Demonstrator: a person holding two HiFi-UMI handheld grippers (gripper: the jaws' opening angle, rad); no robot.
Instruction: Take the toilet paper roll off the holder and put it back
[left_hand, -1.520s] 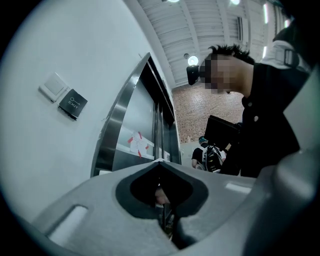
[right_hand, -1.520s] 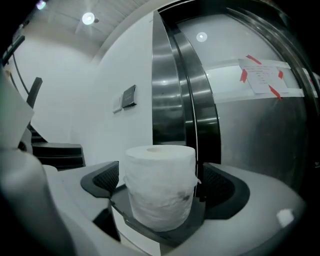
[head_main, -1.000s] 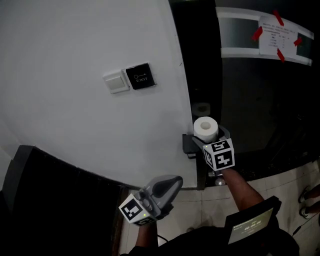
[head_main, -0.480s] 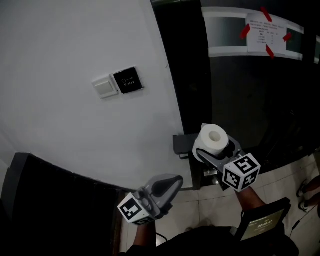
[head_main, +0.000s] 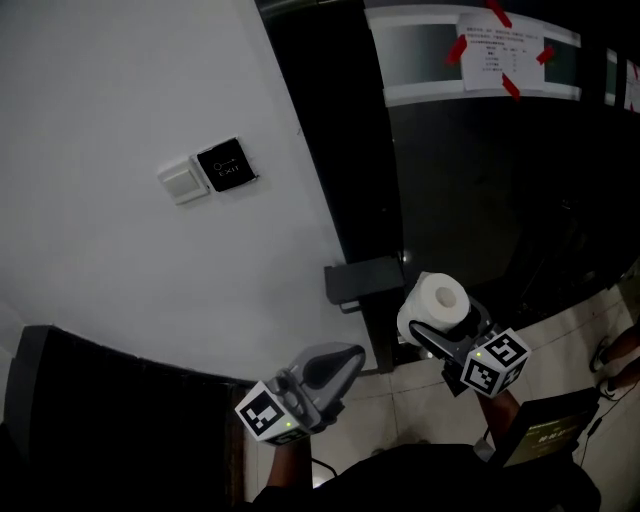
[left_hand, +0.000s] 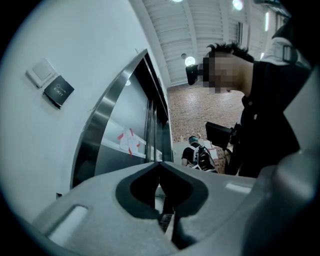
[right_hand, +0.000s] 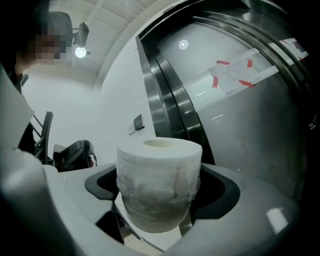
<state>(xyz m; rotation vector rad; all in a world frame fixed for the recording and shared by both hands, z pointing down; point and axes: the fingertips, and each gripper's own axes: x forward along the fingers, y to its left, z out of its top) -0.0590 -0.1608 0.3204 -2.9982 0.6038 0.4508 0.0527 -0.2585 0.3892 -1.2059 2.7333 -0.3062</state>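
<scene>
A white toilet paper roll stands upright between the jaws of my right gripper, which is shut on it. It hangs in the air to the right of and slightly below the dark holder fixed at the wall's edge, clear of it. My left gripper is lower left, in front of the white wall, with its jaws shut and nothing between them.
A light switch and a black exit button sit on the white wall. To the right is a dark metal-framed door with a taped paper notice. A dark chair back lies lower left. A tablet hangs lower right.
My right gripper has carried the roll off the holder, right and down, away from the wall. The holder now stands bare. The left gripper has hardly moved.
</scene>
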